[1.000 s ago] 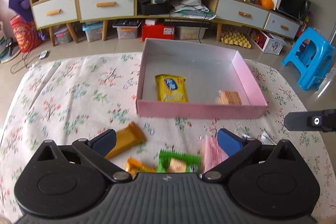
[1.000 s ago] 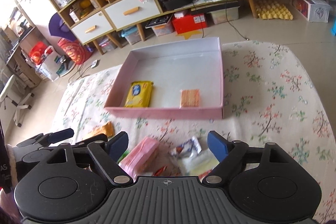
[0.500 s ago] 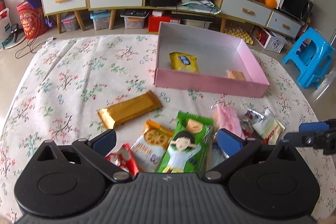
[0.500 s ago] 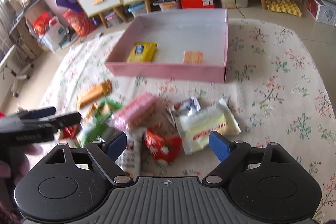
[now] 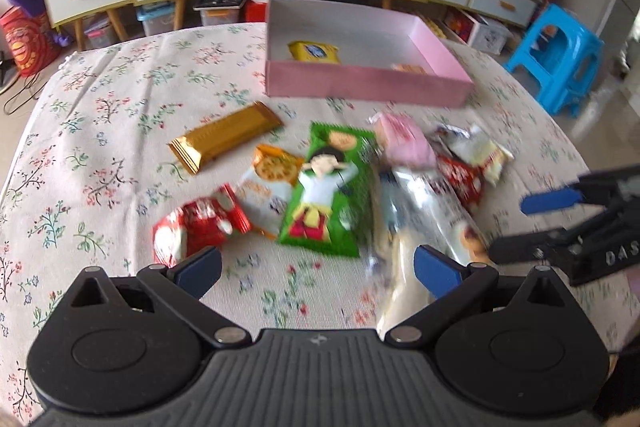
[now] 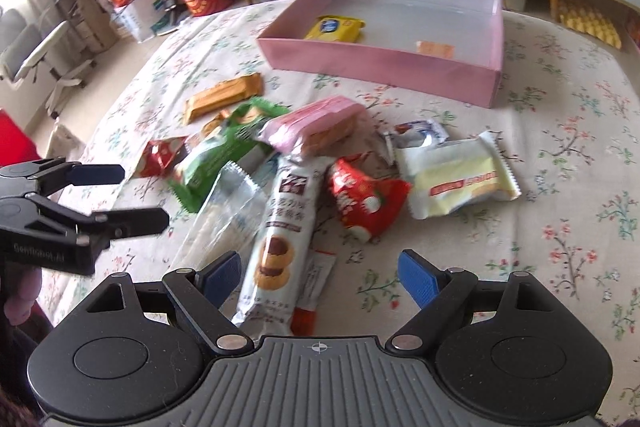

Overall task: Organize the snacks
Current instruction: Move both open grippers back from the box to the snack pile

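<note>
Pink cardboard box (image 5: pixel 368 85) at the far side of the floral-clothed bench (image 5: pixel 100 115); contents: yellow packet (image 5: pixel 314 51) and small orange wafer pack (image 6: pixel 435 48); nothing added since a second ago.
Loose snacks, near the box then largely hidden below both cameras, now all in view in front: gold bar (image 5: pixel 224 141), green cartoon pack (image 5: pixel 332 187), pink pack (image 6: pixel 316 129), red pouch (image 6: pixel 364 201), cream sachet (image 6: pixel 456 179), long cookie sleeve (image 6: pixel 280 239).
Left gripper (image 5: pixel 316 269): wide, empty, lower over the near edge of the heap.
Right gripper (image 6: pixel 316 277): wide, empty, cookie sleeve between the pads, unpinched.
Judgement: both withdrawn from the box for the next pick; most of the sorting remains
</note>
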The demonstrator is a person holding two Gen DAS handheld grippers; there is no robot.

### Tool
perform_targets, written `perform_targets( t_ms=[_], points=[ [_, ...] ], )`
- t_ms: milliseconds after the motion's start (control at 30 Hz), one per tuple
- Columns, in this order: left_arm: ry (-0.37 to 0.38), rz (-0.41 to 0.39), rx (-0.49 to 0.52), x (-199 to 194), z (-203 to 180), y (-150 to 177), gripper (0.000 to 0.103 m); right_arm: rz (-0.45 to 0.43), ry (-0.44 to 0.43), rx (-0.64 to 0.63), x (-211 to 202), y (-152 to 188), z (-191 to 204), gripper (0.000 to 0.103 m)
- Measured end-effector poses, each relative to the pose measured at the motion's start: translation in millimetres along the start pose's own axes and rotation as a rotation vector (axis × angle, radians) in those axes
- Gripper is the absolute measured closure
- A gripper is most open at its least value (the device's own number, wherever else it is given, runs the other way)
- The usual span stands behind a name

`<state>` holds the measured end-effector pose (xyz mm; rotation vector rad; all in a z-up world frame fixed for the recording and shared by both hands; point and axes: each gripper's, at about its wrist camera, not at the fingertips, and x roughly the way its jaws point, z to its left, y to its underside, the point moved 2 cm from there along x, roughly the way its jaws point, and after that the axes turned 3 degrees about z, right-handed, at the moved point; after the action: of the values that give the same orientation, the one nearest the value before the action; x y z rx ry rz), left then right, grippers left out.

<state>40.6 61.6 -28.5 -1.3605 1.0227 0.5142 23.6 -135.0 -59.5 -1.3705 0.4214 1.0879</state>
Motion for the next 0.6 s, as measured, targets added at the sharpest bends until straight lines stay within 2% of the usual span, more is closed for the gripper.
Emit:
perform_targets(
  t_ms=[200,433,533,600],
  points=[
    [0.015,0.021,0.058,1,-9,11,0.000,0.020,-0.011,-0.056,14,8,15,0.016],
    [0.036,0.050,0.077,9,-19,15,0.002,0.036,0.084,-0.101,16,10,8,0.016],
    [0.058,0.070,0.087,15,-28,18,0.008,0.020,0.118,-0.082,12,9,-4,0.016],
    [0.076,0.077,0.090,19,-34,20,0.011,0.010,0.111,-0.057,10,7,-10,0.016]
  ],
)
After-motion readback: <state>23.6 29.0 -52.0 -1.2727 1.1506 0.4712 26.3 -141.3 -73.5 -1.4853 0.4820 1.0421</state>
